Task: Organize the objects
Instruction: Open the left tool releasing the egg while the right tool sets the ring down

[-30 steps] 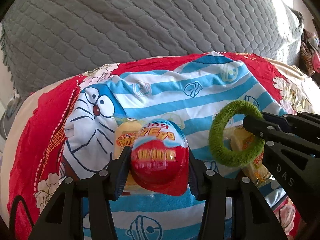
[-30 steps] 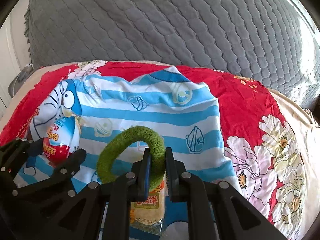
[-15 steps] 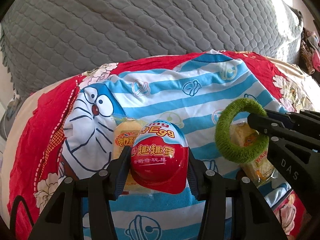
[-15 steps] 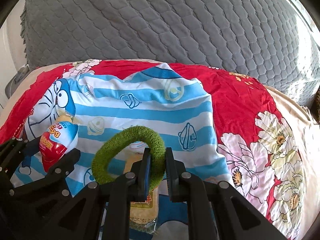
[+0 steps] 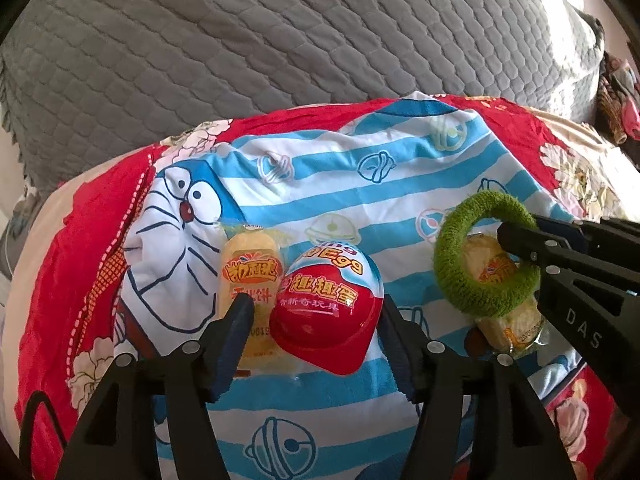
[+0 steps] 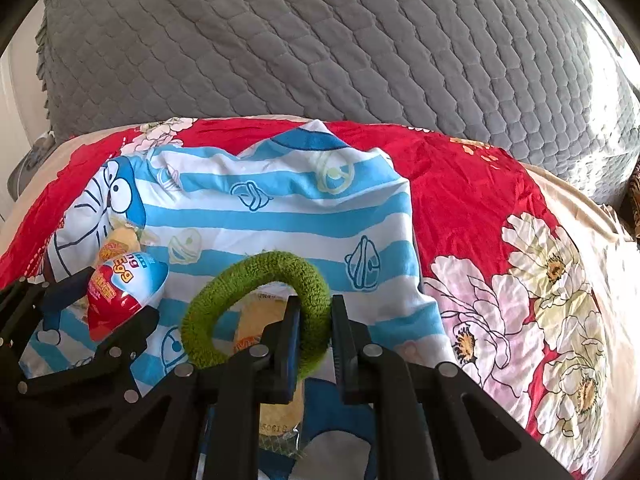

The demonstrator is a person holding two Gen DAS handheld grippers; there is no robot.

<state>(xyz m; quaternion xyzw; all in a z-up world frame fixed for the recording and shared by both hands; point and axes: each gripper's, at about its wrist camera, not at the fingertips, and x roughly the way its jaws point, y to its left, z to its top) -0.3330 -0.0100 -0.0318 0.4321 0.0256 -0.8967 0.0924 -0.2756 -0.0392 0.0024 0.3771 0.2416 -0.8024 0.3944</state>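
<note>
Toy egg [image 5: 326, 308], red below and white and blue on top, lies on the blue-striped cartoon towel [image 5: 320, 184] between the fingers of the left tongs [image 5: 316, 320]. Those tongs are opening: a gap shows at the left pad, and the right pad is beside the egg's edge, so nothing is gripped. At 9 o'clock of the egg, touching it, lies a yellow snack packet [image 5: 250, 276].

Right tongs [image 6: 314, 332] are narrow, clamped on the green fuzzy ring [image 6: 256, 304], which they hold upright at its 4 o'clock side. Under and behind the ring lies a second yellow packet [image 6: 276, 420] on the towel. In the left wrist view the ring sits at 3 o'clock of the egg, apart from it.

The towel is spread over a red floral sheet [image 6: 480, 208]; a grey quilted cover [image 6: 320, 40] rises at 12 o'clock.
</note>
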